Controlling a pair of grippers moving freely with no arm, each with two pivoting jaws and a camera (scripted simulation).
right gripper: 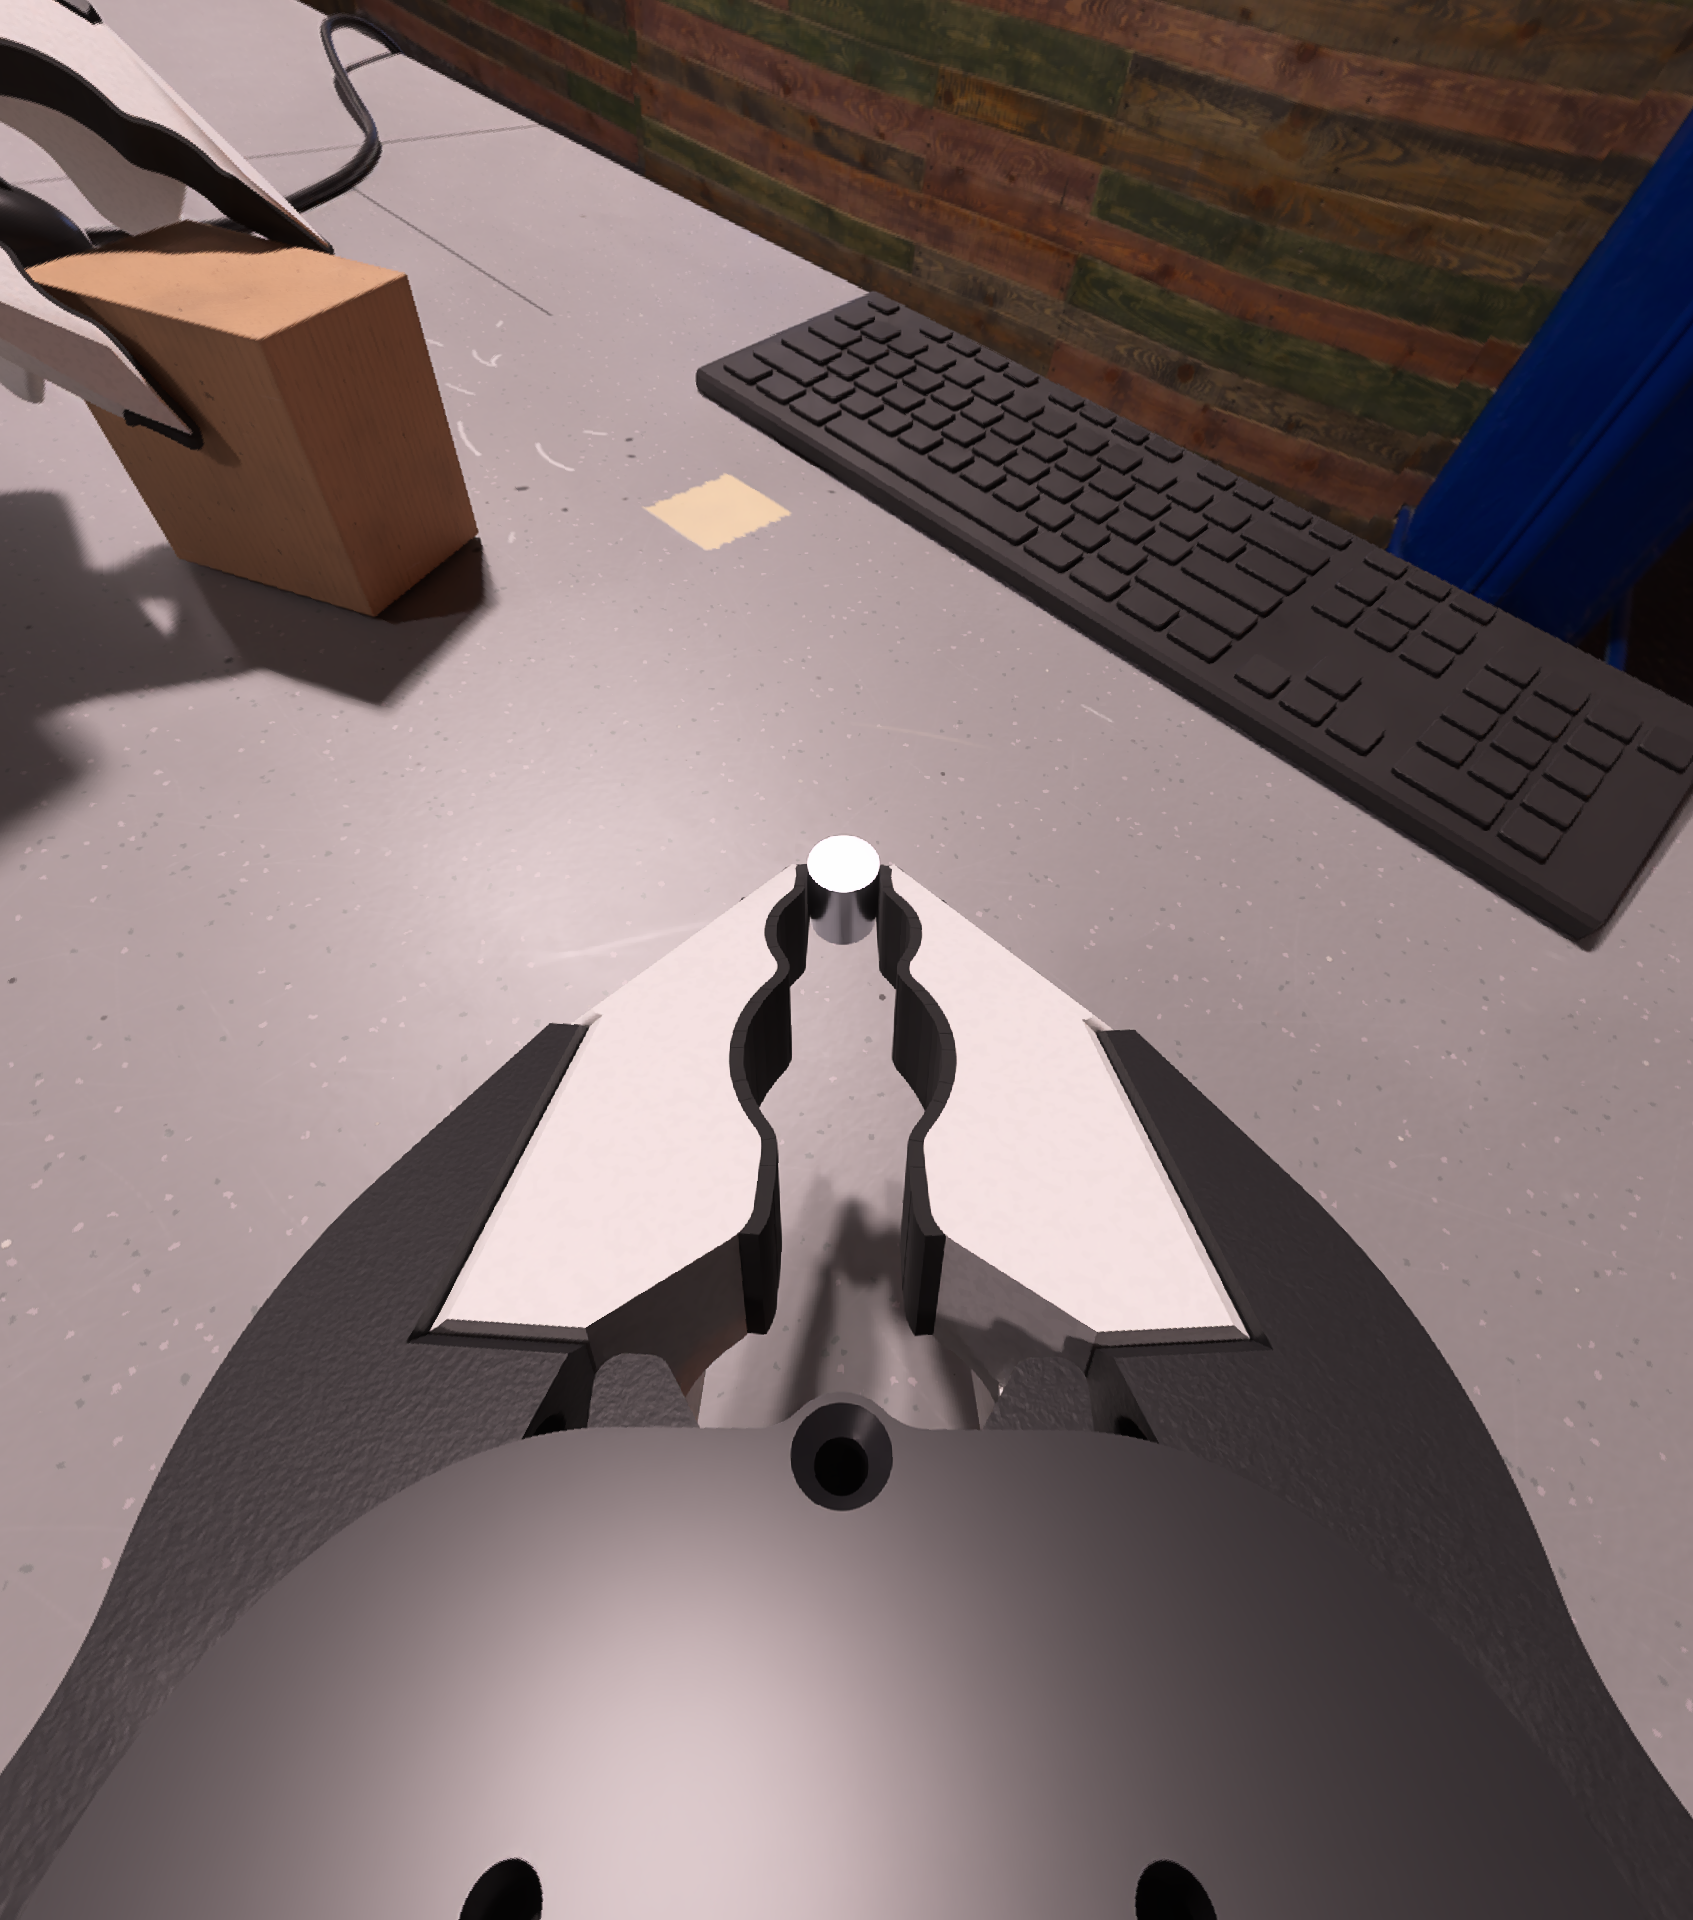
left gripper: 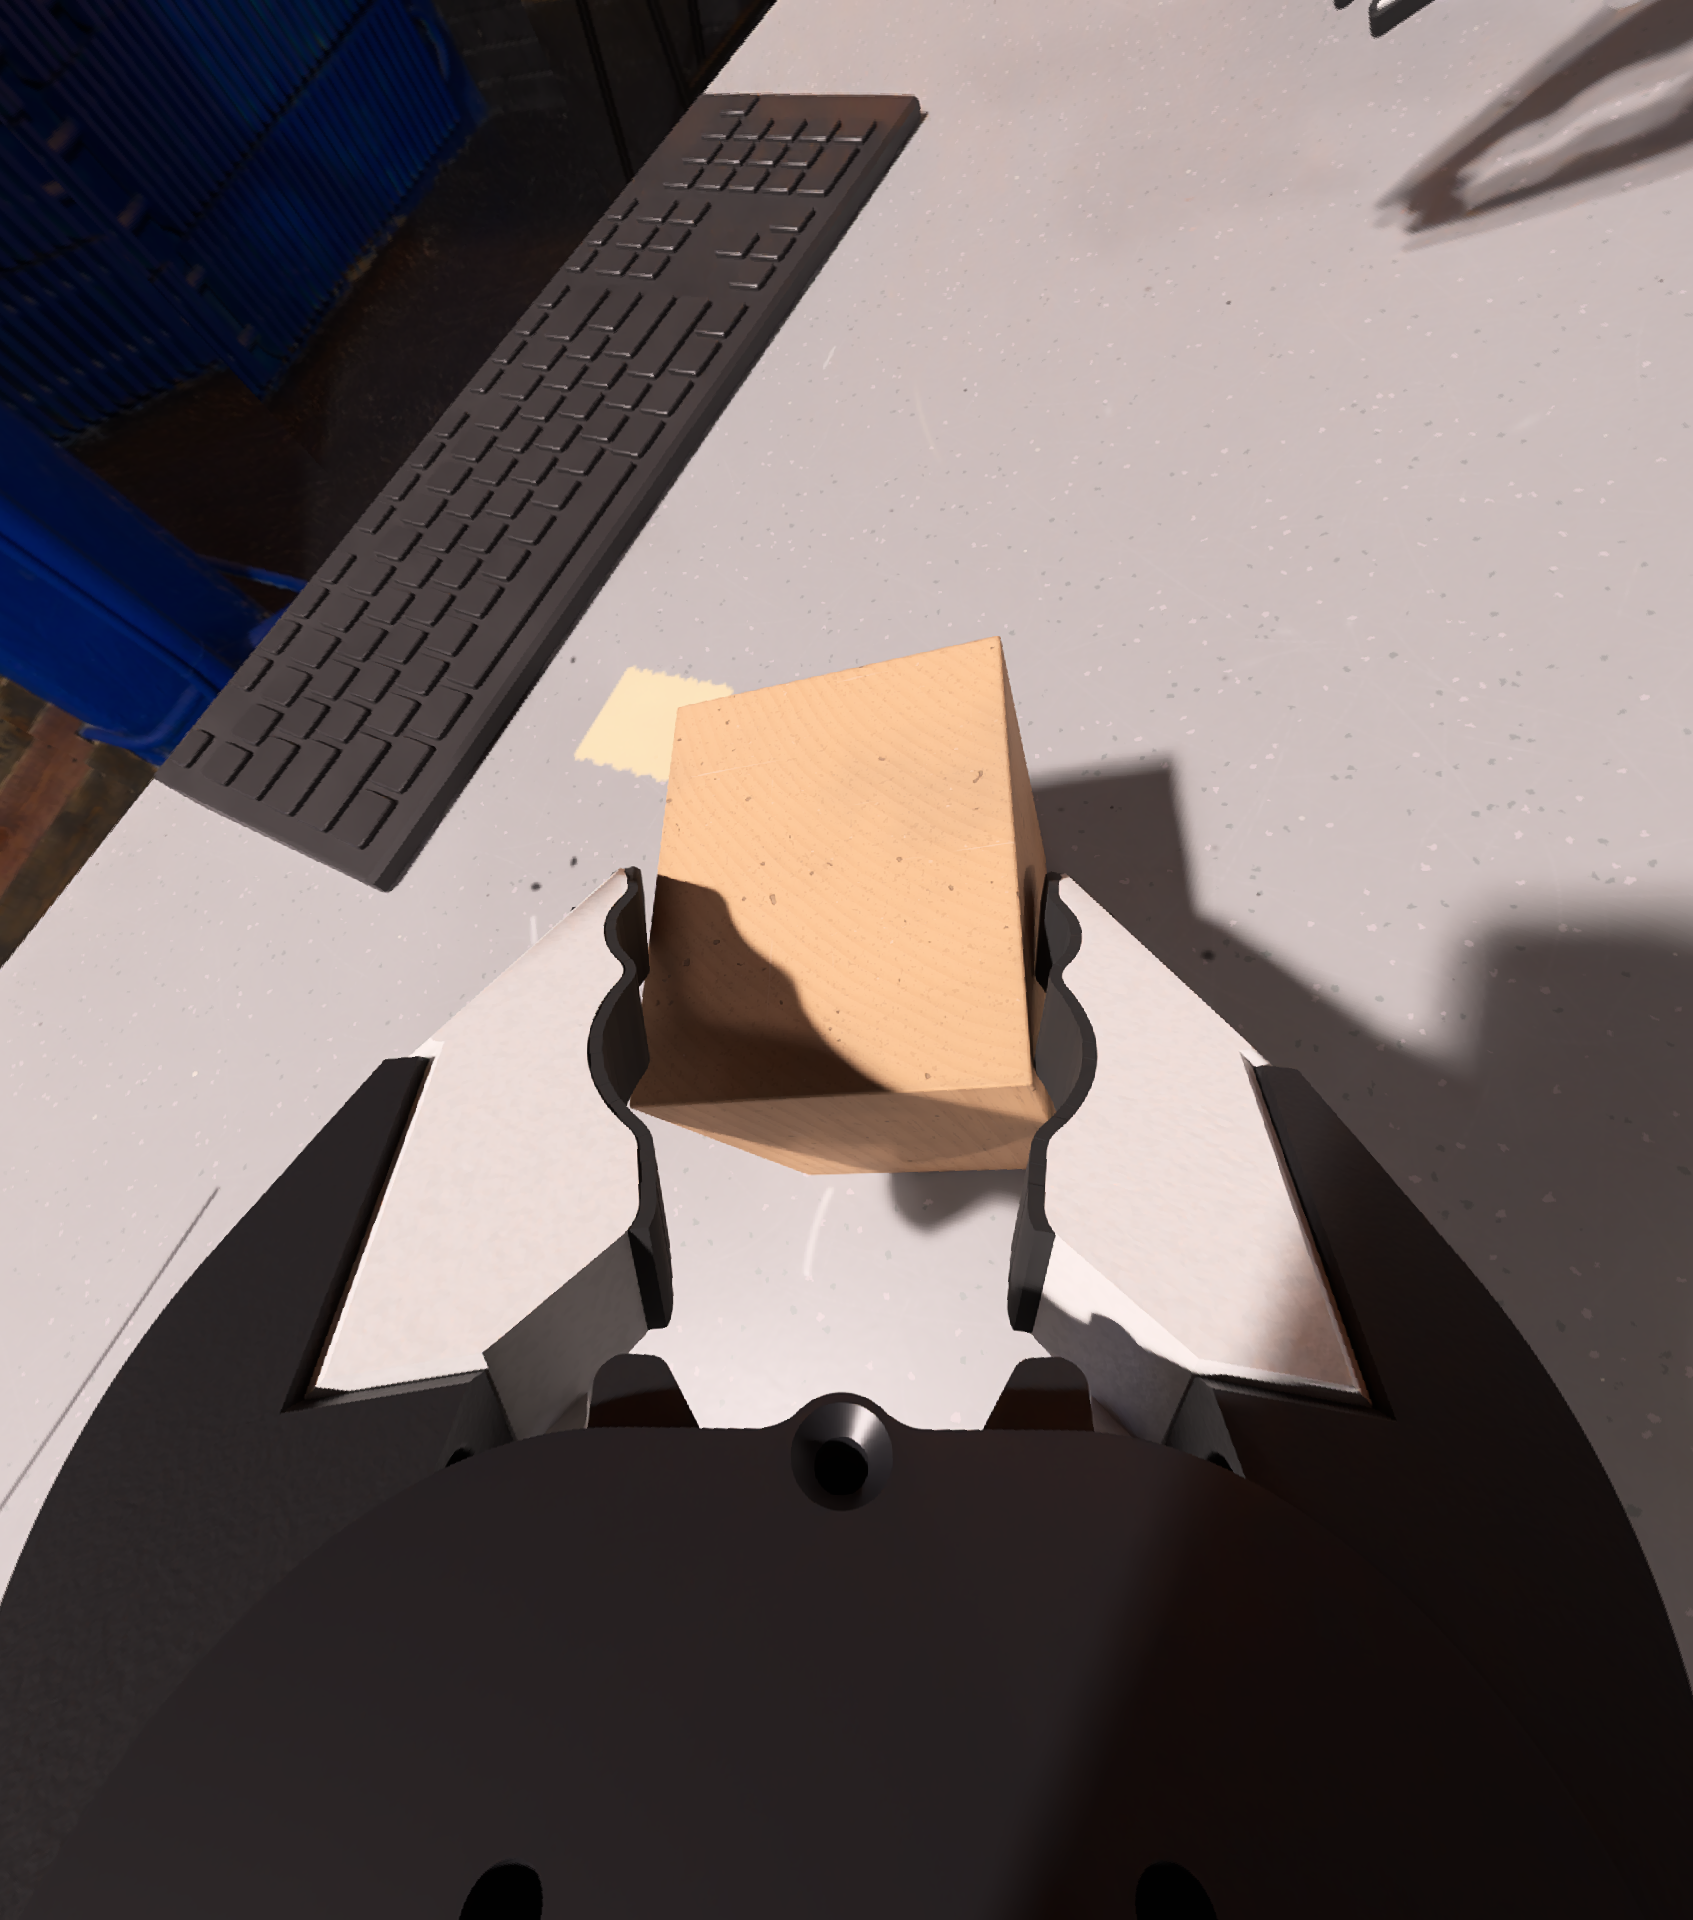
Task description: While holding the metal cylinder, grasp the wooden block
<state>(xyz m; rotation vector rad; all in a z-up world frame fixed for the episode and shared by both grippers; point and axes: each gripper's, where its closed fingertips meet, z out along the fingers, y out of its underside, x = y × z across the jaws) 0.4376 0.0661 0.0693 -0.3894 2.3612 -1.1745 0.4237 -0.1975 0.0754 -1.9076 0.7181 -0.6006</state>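
While its two white fingers with wavy black pads press against opposite side faces of the pale rectangular wooden block (left gripper: pixel 842 935), the left gripper (left gripper: pixel 844 914) is spread about as wide as the block and has hold of it. In the right wrist view the block (right gripper: pixel 302 416) is tilted, its lower far corner at or just above the speckled grey table (right gripper: pixel 406 935); whether it touches cannot be told. The left gripper (right gripper: pixel 109 312) shows there at the upper left, gripping the block's upper part.

The right gripper (right gripper: pixel 843 904) is nearly closed, its fingertips pinching a small shiny metal cylinder (right gripper: pixel 843 899) that stands upright between them, its bright flat end facing up.

Farther out, a small cream square of paper (right gripper: pixel 717 511) lies flat on the table between the block and a long dark grey keyboard (right gripper: pixel 1206 592). Beyond the keyboard's far right end stands a blue bin (right gripper: pixel 1600 416), with a wooden plank floor (right gripper: pixel 1029 187) past the table edge.
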